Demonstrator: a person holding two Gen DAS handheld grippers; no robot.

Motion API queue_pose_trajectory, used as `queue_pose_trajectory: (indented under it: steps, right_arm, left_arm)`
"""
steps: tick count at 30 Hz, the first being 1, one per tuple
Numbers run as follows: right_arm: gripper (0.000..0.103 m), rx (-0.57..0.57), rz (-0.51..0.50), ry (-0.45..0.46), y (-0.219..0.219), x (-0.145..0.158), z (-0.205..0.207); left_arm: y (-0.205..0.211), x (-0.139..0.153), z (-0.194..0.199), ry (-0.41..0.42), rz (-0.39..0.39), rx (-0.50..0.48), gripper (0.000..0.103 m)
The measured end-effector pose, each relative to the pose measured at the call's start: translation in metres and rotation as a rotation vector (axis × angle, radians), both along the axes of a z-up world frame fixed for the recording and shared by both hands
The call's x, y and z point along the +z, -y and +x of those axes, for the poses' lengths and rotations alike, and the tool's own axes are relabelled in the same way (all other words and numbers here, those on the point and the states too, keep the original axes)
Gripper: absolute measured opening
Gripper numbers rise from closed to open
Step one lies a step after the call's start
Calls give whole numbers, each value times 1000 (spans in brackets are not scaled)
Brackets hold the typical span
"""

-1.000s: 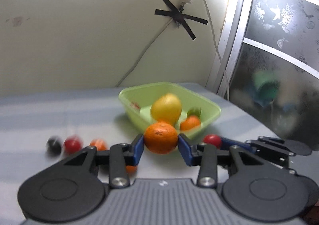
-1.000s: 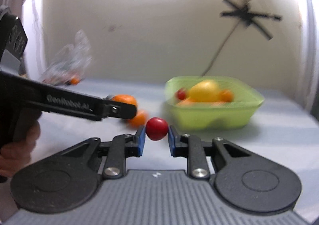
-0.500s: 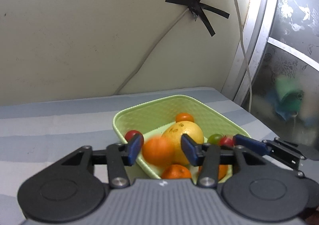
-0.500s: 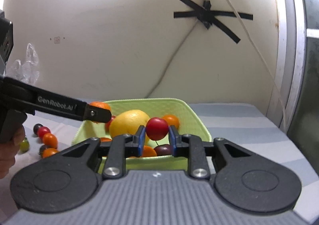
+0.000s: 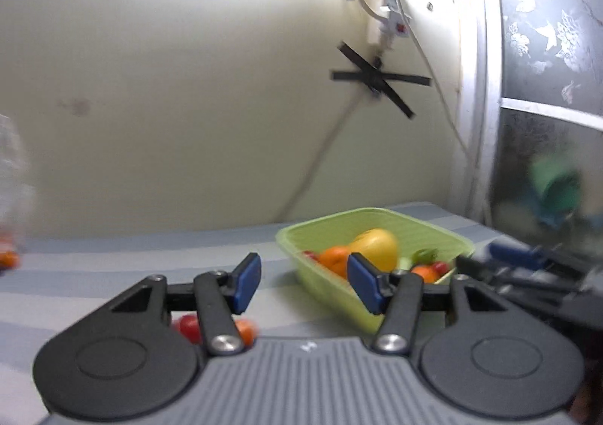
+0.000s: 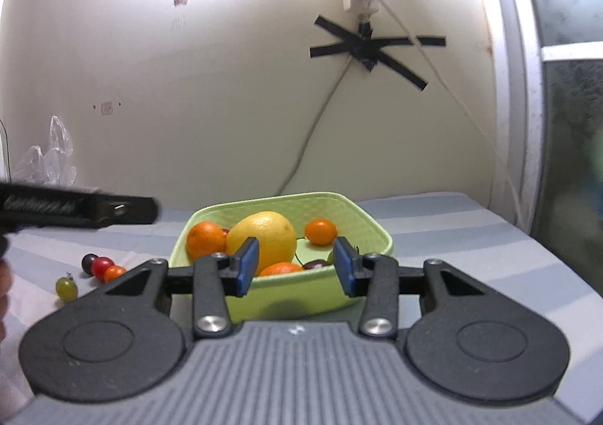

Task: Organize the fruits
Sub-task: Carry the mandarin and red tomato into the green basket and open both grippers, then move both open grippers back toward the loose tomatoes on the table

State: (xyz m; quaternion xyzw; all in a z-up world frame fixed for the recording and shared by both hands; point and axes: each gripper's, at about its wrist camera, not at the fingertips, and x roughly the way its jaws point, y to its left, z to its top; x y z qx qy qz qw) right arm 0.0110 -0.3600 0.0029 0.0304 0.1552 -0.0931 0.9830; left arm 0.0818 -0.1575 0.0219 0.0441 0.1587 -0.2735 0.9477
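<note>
A light green basket (image 6: 371, 227) (image 5: 444, 232) holds a large yellow fruit (image 6: 264, 234), an orange (image 6: 205, 238), a small orange (image 6: 320, 231) and other small fruits. My right gripper (image 6: 296, 266) is open and empty, just in front of and above the basket's near wall. My left gripper (image 5: 303, 283) is open and empty, to the left of the basket; its arm shows as a black bar in the right wrist view (image 6: 79, 210). Loose small fruits lie left of the basket: a dark one (image 6: 89, 263), a red one (image 6: 101, 267), an orange one (image 6: 115, 273) and a green grape (image 6: 66, 288).
The striped grey-blue table (image 6: 471, 236) ends at a cream wall with a taped cable (image 6: 367, 48). A dark patterned panel (image 5: 546, 66) stands at the right. A crumpled clear plastic bag (image 6: 49, 161) lies at the far left.
Both grippers have opened: the orange has left my left gripper and the red fruit my right one, and the orange now lies in the basket. The left gripper has drawn back leftward.
</note>
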Motion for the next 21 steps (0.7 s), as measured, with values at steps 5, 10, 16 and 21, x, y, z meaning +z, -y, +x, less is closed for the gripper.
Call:
queue_pose_trajectory:
  steps: [5,10,16,21]
  right_arm:
    - [46,-32,-173,117,-44,-3,-34]
    - [46,-40,-136,175,-60,-1,-59]
    - [78,-89,-168,215,-72,0,-68]
    - [98,-125,-201,239,-75,0,-72]
  left_arm:
    - [-37,-18,-32,102,41,147,52]
    - [-71,-28,-44,107,34,256,53]
    - [-85,-27,-55,167,-20,314,85]
    - [-73,-26,-68,260,23,286,103]
